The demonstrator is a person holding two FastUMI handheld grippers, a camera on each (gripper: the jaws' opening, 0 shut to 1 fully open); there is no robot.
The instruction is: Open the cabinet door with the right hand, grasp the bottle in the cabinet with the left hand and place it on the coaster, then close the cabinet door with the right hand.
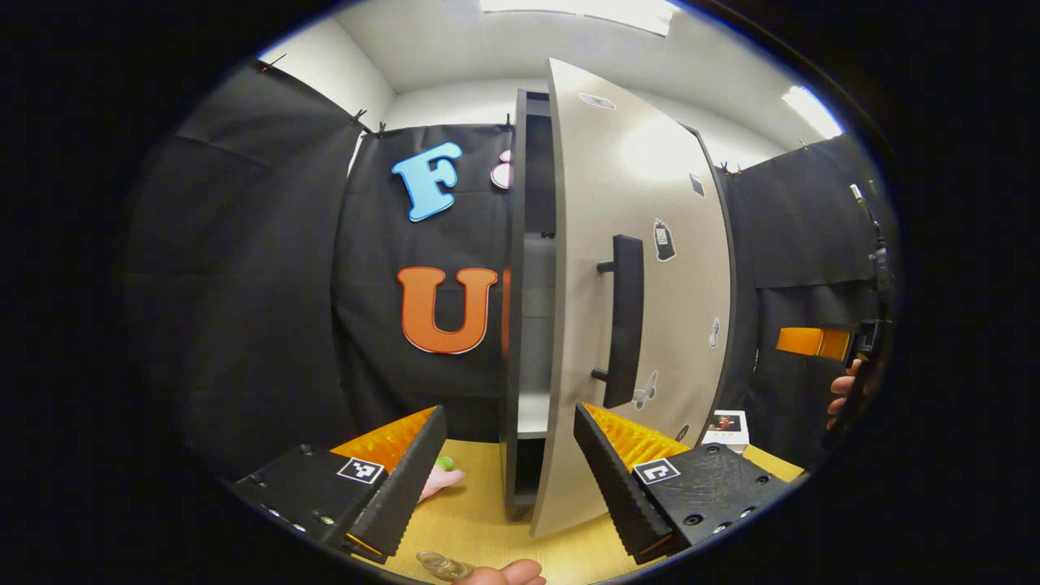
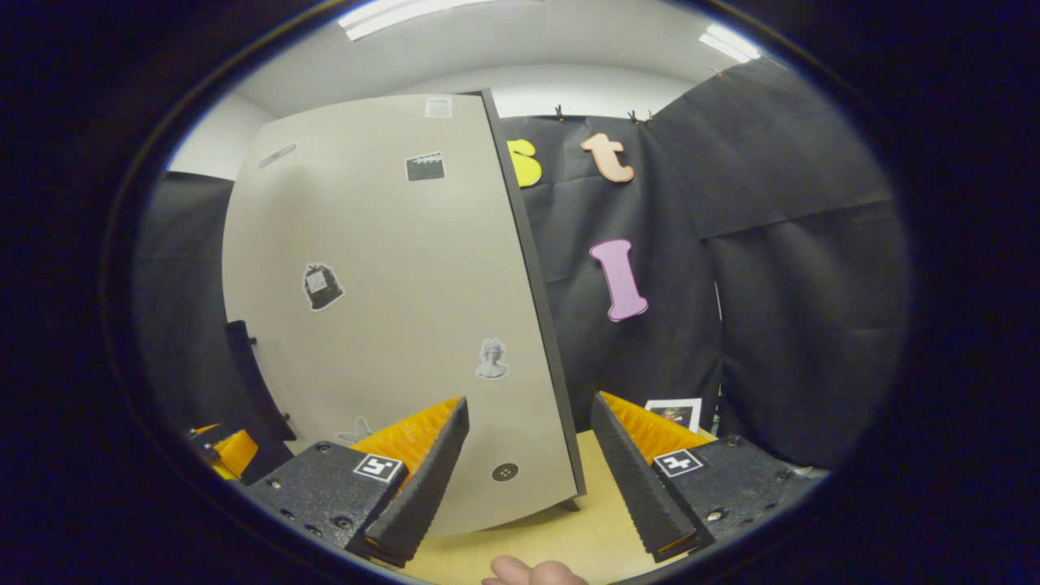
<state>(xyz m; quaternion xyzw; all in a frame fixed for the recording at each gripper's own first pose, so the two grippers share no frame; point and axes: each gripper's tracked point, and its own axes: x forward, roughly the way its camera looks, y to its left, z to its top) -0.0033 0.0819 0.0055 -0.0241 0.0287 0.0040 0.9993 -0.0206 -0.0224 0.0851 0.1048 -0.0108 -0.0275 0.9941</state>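
1. Left gripper [image 1: 510, 467] spread wide, nothing between the fingers, aimed straight at the leading edge of the cabinet door [image 1: 642, 268].
2. Right gripper [image 2: 528, 455] likewise parted and empty, hovering beside the door's outer face [image 2: 382, 309], hinge-side edge running down between its fingers.
3. Door standing ajar, a narrow slice of cabinet interior [image 1: 536, 325] showing: grey shelves, nothing readable on them.
4. Bottle: cannot be made out on those shelves from here. Something clear and rounded [image 1: 443, 565] peeking in at the very bottom of the left gripper view, by a fingertip; too little of it to call.
5. Door panel judged stiff, flat, light on its hinges. Best purchase: the dark vertical bar handle [image 1: 624, 321], standing proud on two posts, easy to pinch around mid-length.
6. Smooth painted face likely slippery for pads, so pushing flat rather than gripping there.
7. If glass or thin plastic, bottle probably slick and tippy; hold at mid-body, squeeze gently.
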